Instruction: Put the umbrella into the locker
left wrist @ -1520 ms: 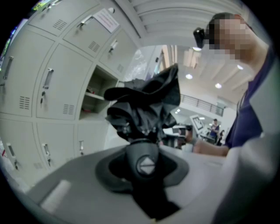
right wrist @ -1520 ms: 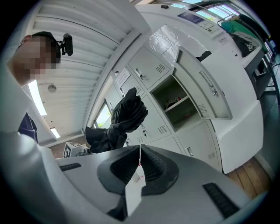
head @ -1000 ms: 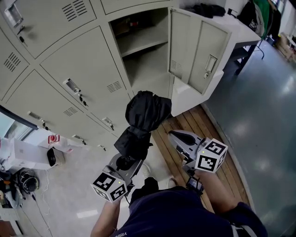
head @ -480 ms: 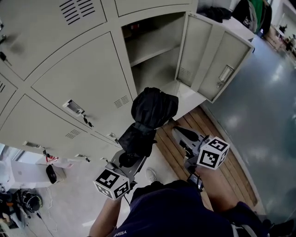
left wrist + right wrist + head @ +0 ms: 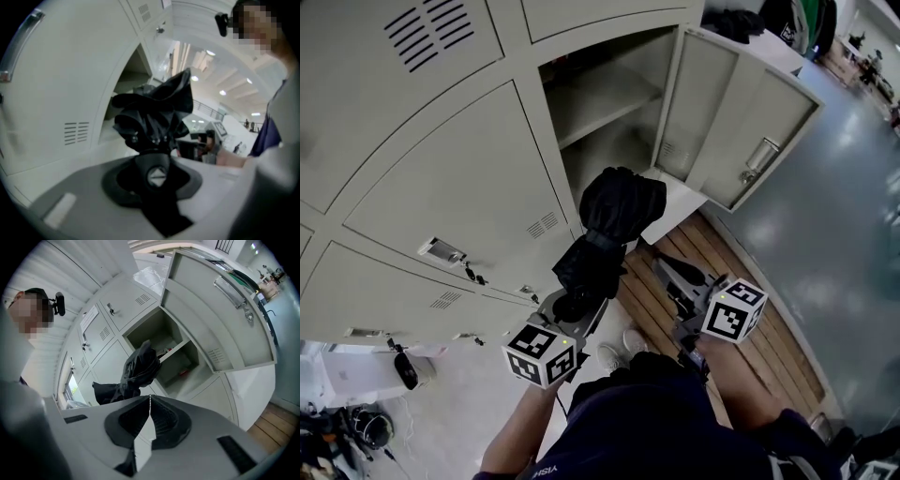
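Note:
A folded black umbrella sticks up and forward from my left gripper, which is shut on its handle end. In the left gripper view the umbrella bunches just beyond the jaws of the left gripper, with its round handle cap between them. The open locker compartment, with a shelf across it, lies just beyond the umbrella's tip. Its door swings out to the right. My right gripper hovers right of the umbrella, shut and empty. From the right gripper the umbrella shows in front of the compartment.
Closed locker doors fill the left side. A wooden platform runs under the lockers, with grey floor to its right. Small items lie on the floor at lower left. A table with dark bags stands beyond the door.
Both grippers and the umbrella have moved toward the open locker. The umbrella's tip now overlaps the lower part of the compartment opening.

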Demonstrator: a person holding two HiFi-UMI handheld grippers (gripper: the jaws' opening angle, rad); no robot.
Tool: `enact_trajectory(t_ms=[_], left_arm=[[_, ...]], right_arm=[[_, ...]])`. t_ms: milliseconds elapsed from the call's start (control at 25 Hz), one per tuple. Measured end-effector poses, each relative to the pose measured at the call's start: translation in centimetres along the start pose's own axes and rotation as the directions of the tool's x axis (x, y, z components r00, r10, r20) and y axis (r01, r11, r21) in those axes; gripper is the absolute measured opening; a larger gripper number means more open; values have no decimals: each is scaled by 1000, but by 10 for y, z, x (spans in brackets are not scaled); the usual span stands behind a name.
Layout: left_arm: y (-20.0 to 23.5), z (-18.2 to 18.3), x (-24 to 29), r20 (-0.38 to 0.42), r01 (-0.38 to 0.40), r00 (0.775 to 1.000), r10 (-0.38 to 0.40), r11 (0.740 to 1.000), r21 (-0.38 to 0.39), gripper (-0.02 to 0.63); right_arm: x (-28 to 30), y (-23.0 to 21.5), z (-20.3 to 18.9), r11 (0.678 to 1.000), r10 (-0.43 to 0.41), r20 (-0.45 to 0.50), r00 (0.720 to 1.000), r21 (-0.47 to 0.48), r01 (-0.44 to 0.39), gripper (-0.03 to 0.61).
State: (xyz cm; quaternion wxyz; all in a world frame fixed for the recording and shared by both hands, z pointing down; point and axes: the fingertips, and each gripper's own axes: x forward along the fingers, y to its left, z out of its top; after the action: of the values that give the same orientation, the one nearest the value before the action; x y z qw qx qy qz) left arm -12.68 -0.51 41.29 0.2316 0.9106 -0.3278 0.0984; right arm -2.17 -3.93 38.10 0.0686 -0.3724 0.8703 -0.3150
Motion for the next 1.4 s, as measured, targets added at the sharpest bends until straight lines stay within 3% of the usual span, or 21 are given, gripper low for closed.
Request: enact_trajectory(t_ms=[440,960,1400], left_arm=[[48,7,68,-99,-125,988,115,987,-98,110],[101,31,171,-172,-297,949,265,935,-195,112],[159,58,221,-224,-402,906,359,895,-192,112]], right_arm=[[23,-46,13,996,52,-37,998,77,-49,9],[47,-107,33,977,168,-104,980,150,-151,9],[71,-122,32,964,247,-168,954,141,-225,9]])
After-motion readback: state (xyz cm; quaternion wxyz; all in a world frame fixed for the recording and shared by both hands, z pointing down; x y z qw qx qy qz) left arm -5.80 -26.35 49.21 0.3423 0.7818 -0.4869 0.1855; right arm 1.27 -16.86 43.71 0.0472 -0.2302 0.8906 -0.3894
